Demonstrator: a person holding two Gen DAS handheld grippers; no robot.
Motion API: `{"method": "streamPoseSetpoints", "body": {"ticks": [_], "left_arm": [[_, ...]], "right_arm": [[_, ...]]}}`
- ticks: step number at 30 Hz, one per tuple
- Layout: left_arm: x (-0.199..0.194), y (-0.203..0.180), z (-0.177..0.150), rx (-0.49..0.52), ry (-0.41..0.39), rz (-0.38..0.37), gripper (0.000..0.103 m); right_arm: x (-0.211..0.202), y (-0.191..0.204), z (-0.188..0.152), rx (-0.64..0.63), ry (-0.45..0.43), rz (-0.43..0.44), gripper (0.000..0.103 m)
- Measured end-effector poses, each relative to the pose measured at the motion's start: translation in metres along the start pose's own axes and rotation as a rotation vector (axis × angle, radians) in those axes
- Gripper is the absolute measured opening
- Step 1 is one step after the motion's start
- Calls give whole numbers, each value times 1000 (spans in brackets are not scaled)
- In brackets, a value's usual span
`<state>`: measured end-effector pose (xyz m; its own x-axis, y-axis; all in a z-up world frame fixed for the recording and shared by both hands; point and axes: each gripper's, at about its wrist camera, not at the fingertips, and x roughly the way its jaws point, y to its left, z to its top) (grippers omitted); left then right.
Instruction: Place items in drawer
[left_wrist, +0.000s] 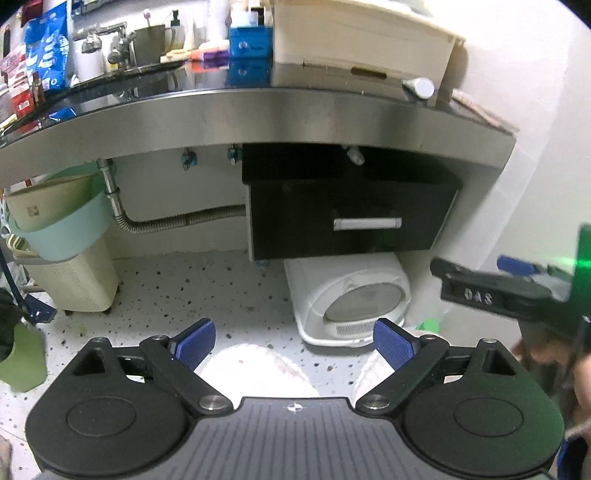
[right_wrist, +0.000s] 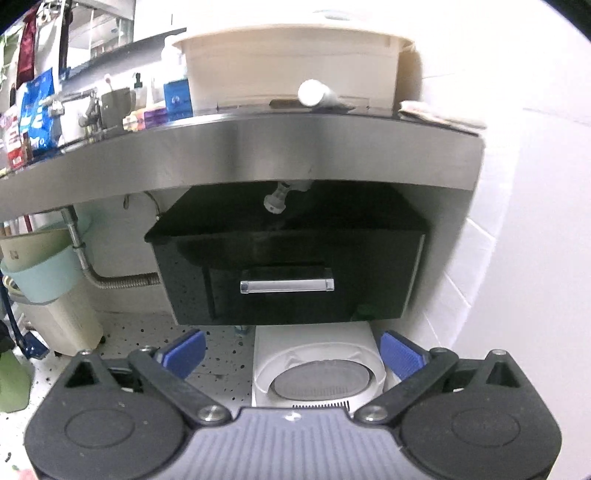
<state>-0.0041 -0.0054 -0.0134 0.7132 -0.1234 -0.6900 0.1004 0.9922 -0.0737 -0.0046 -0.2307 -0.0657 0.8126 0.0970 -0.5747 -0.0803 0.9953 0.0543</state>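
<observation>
A black drawer with a silver bar handle hangs shut under a steel-edged counter. In the right wrist view the drawer and its handle are straight ahead. A white tube lies on the counter near its right end; it also shows in the right wrist view. My left gripper is open and empty, low over the floor. My right gripper is open and empty, facing the drawer; its body shows at the right of the left wrist view.
A white appliance stands on the speckled floor below the drawer. Stacked basins and a cream bin stand left. A cream tub, a tap, cups and packets crowd the counter. A white wall is at the right.
</observation>
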Motion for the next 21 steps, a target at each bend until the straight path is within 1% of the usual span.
{"method": "streamPoseSetpoints", "body": {"ticks": [2, 6, 11, 15, 18, 21], "left_arm": [[-5, 1, 0, -11, -18, 6, 93], [-18, 0, -1, -27, -64, 12, 93], [-32, -4, -2, -10, -105, 21, 93], [-41, -5, -4, -23, -125, 22, 93], [-46, -6, -5, -22, -137, 33, 93], [-52, -6, -7, -19, -154, 43, 93]], "right_arm": [[-17, 1, 0, 8, -12, 9, 102], [-47, 5, -1, -13, -41, 0, 102], [-83, 7, -2, 1, -82, 0, 102], [-103, 11, -4, -1, -116, -21, 102], [-114, 16, -5, -16, -134, -51, 102], [-123, 18, -6, -4, -144, -51, 103]]}}
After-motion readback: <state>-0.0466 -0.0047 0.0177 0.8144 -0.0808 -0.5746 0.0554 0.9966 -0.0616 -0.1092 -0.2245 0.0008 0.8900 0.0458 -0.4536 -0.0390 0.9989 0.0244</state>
